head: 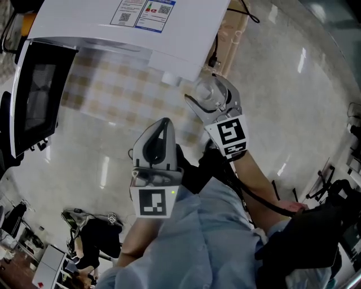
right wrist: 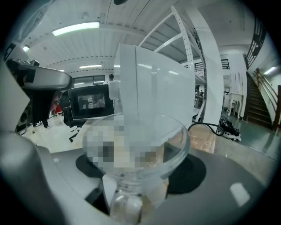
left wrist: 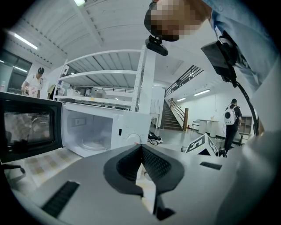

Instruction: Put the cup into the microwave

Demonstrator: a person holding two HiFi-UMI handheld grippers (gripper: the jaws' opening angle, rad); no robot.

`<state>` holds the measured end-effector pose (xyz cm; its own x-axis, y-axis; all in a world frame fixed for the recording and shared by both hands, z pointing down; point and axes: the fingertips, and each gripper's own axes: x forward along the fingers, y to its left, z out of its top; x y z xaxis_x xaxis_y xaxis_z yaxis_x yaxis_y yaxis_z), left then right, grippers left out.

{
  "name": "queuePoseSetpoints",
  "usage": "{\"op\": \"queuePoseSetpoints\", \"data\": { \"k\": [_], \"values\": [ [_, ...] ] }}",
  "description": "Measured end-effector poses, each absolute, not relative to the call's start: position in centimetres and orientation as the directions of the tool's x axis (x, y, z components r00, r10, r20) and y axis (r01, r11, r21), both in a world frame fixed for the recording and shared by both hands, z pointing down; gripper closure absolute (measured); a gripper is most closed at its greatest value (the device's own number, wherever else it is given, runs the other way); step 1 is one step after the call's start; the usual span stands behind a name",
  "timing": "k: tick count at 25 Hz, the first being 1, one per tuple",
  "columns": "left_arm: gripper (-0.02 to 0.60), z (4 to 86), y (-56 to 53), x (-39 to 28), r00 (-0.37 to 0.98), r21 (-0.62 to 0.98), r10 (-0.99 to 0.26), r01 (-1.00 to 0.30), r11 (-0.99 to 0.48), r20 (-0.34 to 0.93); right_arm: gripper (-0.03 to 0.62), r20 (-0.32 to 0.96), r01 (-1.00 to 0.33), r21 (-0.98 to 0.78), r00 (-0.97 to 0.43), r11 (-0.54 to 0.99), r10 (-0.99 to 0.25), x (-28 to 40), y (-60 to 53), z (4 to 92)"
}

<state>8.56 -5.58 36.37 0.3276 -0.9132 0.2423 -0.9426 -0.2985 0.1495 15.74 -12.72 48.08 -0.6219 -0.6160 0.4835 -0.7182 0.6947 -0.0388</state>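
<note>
Got the clear glass cup point(right wrist: 145, 140) clamped at its narrow base in the right gripper point(head: 207, 90), held in the air near the open microwave point(left wrist: 96, 132), with the left gripper point(left wrist: 141, 151) closed on nothing; looks light, stiff, slick, breakable, so keep the hold low, off the flared rim.

We can read no text; the labels point(head: 144, 12) on the microwave point(head: 186, 34), top centre, are too small.
</note>
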Motion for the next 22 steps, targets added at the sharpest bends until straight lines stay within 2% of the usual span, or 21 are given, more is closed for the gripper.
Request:
{"op": "queuePoseSetpoints", "data": {
  "k": [15,22],
  "values": [
    [0.574,34.8,-9.0,6.5,0.571,0.115,-0.779,-0.819,-0.562,0.26,0.22,0.453,-0.825,-0.058,-0.523,0.562,-0.722,13.3,-12.0,45.5],
    [0.574,34.6,-8.8,7.3,0.628,0.115,-0.734,-0.774,-0.622,0.257,0.22,0.427,-0.848,-0.087,-0.505,0.522,-0.75,12.4,-10.2,45.4]
  ]
}}
